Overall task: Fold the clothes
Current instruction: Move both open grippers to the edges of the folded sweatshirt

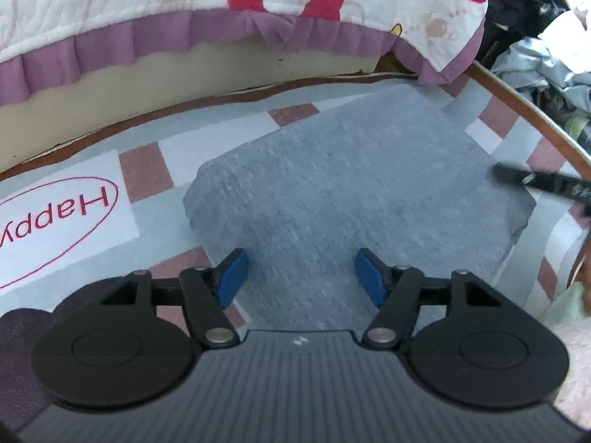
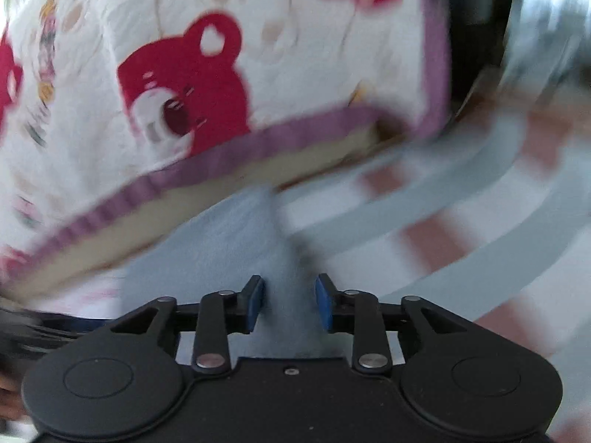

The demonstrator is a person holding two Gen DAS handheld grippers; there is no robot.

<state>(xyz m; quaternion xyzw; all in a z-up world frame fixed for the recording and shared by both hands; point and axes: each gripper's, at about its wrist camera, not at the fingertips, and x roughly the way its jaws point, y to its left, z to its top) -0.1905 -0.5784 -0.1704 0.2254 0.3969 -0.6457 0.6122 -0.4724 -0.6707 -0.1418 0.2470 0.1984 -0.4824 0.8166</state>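
A grey-blue garment (image 1: 354, 184) lies folded flat on the patterned bed sheet (image 1: 155, 170), seen in the left wrist view. My left gripper (image 1: 297, 277) hovers over its near edge with its blue pads (image 1: 232, 277) wide apart and nothing between them. The tip of the other gripper (image 1: 543, 181) shows as a black bar at the garment's right edge. In the blurred right wrist view, my right gripper (image 2: 289, 304) stands open over the same grey-blue cloth (image 2: 229, 251), with the fabric passing beneath the gap between its pads (image 2: 325, 304).
A white quilt (image 1: 129, 3) with red bears and a purple frill lies along the far side of the bed. A brown bed frame edge (image 1: 524, 107) runs at the right, with a heap of clothes (image 1: 546, 59) beyond it. A person's hand (image 1: 585, 269) shows at far right.
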